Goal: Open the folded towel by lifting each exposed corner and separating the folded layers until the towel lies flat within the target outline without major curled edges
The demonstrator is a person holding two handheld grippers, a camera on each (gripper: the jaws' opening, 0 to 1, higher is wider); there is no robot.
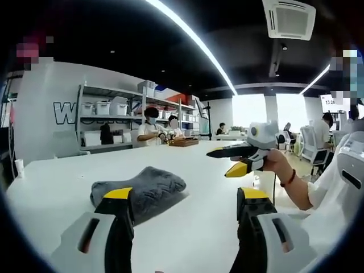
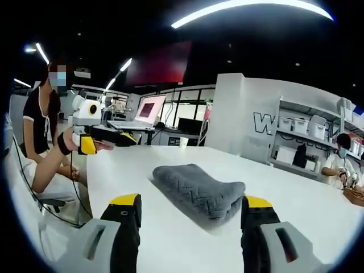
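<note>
The towel (image 1: 141, 190) is grey, still folded into a thick oblong pad, and lies on the white desk (image 1: 187, 165) between the two grippers. In the left gripper view it sits just ahead of the left gripper (image 1: 185, 207), toward that gripper's left finger (image 1: 116, 206), whose yellow tip overlaps the pad's near edge in the picture; whether they touch cannot be told. The left fingers stand wide apart with bare desk between them. In that view the towel's long axis runs from lower left to upper right, slanting away across the desk. In the right gripper view the towel (image 2: 199, 190) lies ahead of the right gripper (image 2: 192, 213), between its two yellow-tipped fingers and nearer the right one, and those fingers are also spread wide, gripping nothing. Here the long axis runs from upper left to lower right, with the rounded folded end toward the lower right and a flatter end toward the upper left. The other gripper shows in each view, held in a hand above the desk's edge: the right one at the right of the left gripper view, its fingers parted, and the left one (image 2: 108, 139) at the left of the right gripper view. Shelves (image 1: 114, 119) with white bins stand by the far wall, and people (image 1: 151, 128) sit near them.
</note>
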